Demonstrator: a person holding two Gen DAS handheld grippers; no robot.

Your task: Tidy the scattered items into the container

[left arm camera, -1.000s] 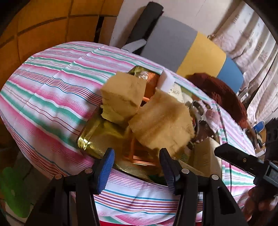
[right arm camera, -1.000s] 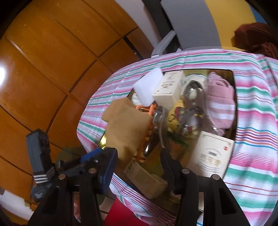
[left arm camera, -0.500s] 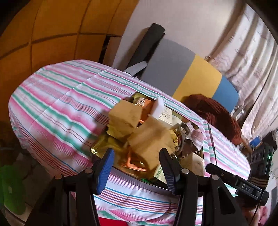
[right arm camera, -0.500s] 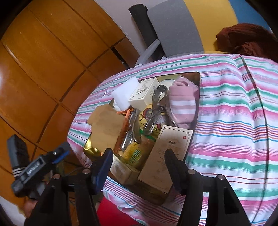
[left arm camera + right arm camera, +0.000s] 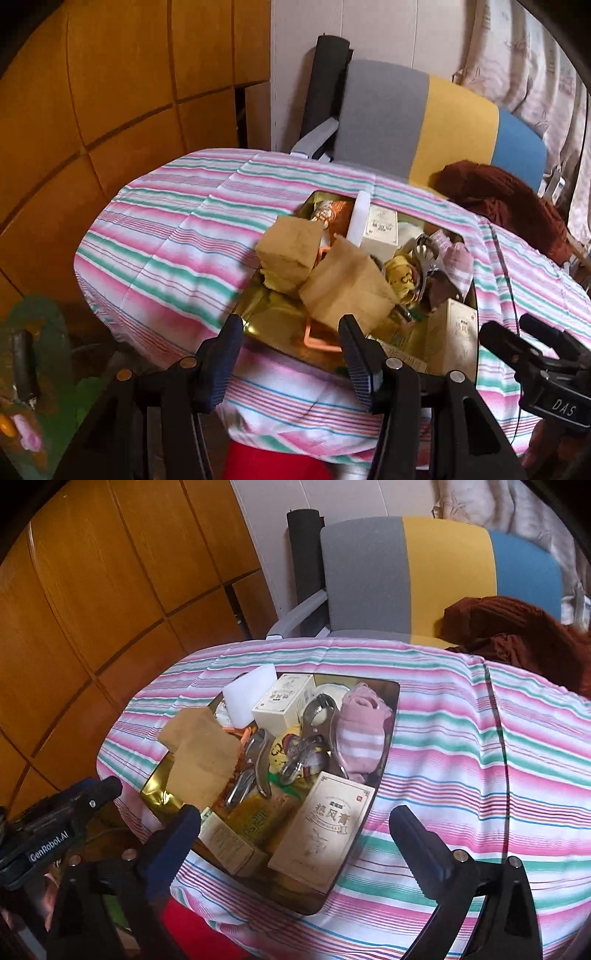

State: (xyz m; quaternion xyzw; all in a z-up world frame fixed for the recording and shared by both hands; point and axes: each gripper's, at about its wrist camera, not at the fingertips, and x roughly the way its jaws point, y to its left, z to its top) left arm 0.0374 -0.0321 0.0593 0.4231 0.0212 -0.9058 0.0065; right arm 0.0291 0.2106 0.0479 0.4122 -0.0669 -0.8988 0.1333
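Two blue-padded jaws of the left gripper [image 5: 291,354] stood partly apart with nothing between them, hovering at six o'clock of the shallow gold rectangular tray [image 5: 255,314] on the pink-and-green striped tablecloth [image 5: 177,236]. Two tan paper-wrapped blocks [image 5: 343,291] rode high on the heap, one overhanging the tray's nine o'clock rim; I judged it could slide onto the cloth if nudged. From the right wrist, the right gripper [image 5: 295,830] was opening wide and held nothing, with the tray below it. A cream printed carton [image 5: 325,823] lay at five o'clock, a pink striped sock [image 5: 360,734] at two o'clock, and metal tongs [image 5: 317,716] centrally. No items lay loose on the cloth.
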